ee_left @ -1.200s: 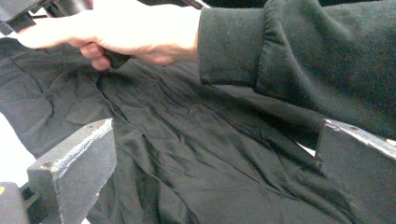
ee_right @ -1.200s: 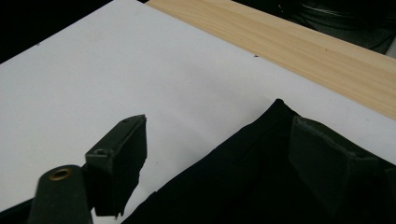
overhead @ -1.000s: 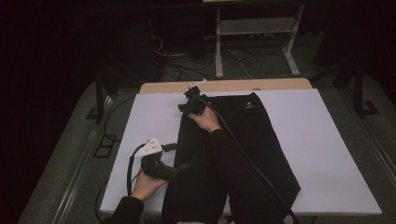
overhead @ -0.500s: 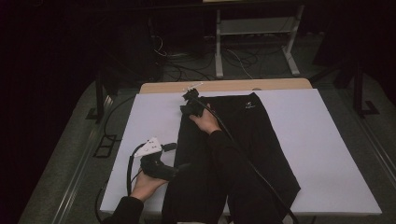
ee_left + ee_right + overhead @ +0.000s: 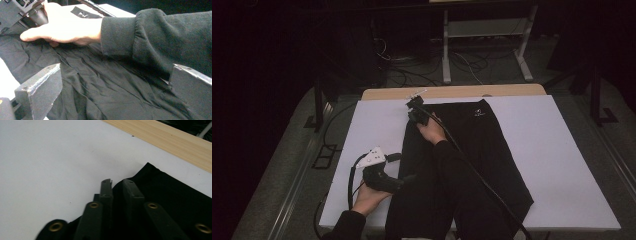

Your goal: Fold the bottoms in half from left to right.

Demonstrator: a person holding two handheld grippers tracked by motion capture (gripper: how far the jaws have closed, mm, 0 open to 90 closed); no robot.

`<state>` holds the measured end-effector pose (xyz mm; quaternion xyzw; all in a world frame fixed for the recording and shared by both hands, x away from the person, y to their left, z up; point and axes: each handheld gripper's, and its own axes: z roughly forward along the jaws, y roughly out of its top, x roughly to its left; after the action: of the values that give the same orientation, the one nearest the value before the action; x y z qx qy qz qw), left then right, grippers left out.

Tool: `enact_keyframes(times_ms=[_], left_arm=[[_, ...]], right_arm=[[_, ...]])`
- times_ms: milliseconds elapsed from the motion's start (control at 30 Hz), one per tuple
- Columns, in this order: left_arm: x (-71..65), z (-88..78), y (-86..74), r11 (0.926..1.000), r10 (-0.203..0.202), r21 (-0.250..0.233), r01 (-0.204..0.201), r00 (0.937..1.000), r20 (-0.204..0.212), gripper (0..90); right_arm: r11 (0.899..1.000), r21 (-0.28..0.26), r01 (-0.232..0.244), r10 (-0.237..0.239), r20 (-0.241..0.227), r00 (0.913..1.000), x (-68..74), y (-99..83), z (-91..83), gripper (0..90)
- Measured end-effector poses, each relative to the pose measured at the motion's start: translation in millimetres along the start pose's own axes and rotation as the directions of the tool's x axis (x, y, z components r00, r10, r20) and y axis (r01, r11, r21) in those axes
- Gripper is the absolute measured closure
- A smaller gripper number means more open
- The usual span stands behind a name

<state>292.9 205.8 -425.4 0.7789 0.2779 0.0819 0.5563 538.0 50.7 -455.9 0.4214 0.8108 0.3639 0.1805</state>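
Left claw (image 5: 404,179): held low at the near left, jaws standing wide apart, levelled toward the person's other arm.
Left hand (image 5: 368,199): wrapped round the claw's handle from below, dark sleeve at the wrist.
Right claw (image 5: 117,185): reached out to the far side, jaws have just been closing, now nearly together with black cloth pinched between them.
Right hand (image 5: 431,131): palm down, fingers (image 5: 31,34) extended flat.
Right forearm (image 5: 160,37): dark-sleeved, stretched forward across the left claw's line of sight.

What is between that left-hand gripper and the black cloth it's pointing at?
Nothing visible. The left gripper sits at the near left edge of the black garment, jaws wide apart, with cloth lying right between them. The person's other sleeve crosses farther off, beyond the jaws.
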Motion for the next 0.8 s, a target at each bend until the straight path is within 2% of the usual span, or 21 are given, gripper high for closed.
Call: enact_keyframes(times_ms=[167,267,400,467,533,600,733,800], left_arm=[[0.0,-0.6,0.0,1.0,0.0,0.001,0.0,1.0,-0.005,0.0],[0.0,-1.3,-0.1,1.0,-0.002,0.008,0.002,0.9999,-0.014,0.0],[-0.8,-4.2,-1.0,0.999,0.01,0.045,-0.007,0.9974,-0.071,0.0],[-0.3,-6.5,-2.0,0.9985,-0.004,0.054,0.009,0.9964,-0.085,0.0],[-0.5,-9.7,-3.4,0.998,-0.037,0.047,0.041,0.9954,-0.089,0.0],[-1.2,-12.0,-3.9,0.9973,-0.049,0.049,0.054,0.9941,-0.096,0.0],[-4.0,-16.6,-4.1,0.9957,-0.044,0.077,0.053,0.9929,-0.111,0.0],[-5.6,-19.1,-4.7,0.9948,-0.054,0.081,0.062,0.9927,-0.108,0.0]], right_arm=[[1.0,0.017,-0.02,0.021,-0.007,0.9998,-0.8,2.7,-0.2,84.3],[1.0,0.019,-0.013,0.013,-0.003,0.9999,-0.6,2.9,-1.6,85.7],[1.0,0.019,0.004,-0.004,0.019,0.9998,2.1,2.9,-5.4,86.2],[0.999,0.017,0.032,-0.033,0.043,0.9986,4.6,2.1,-8.2,86.5],[0.999,0.013,0.029,-0.03,0.044,0.9986,4.9,1.0,-10.9,86.7],[1.0,0.006,0.018,-0.018,0.032,0.9993,3.6,-0.5,-13.9,86.9],[1.0,-0.01,-0.008,0.008,0.01,0.9999,3.1,-2.1,-20.9,86.9],[1.0,-0.024,-0.009,0.009,0.003,1.0,3.3,-2.7,-24.1,86.9]])
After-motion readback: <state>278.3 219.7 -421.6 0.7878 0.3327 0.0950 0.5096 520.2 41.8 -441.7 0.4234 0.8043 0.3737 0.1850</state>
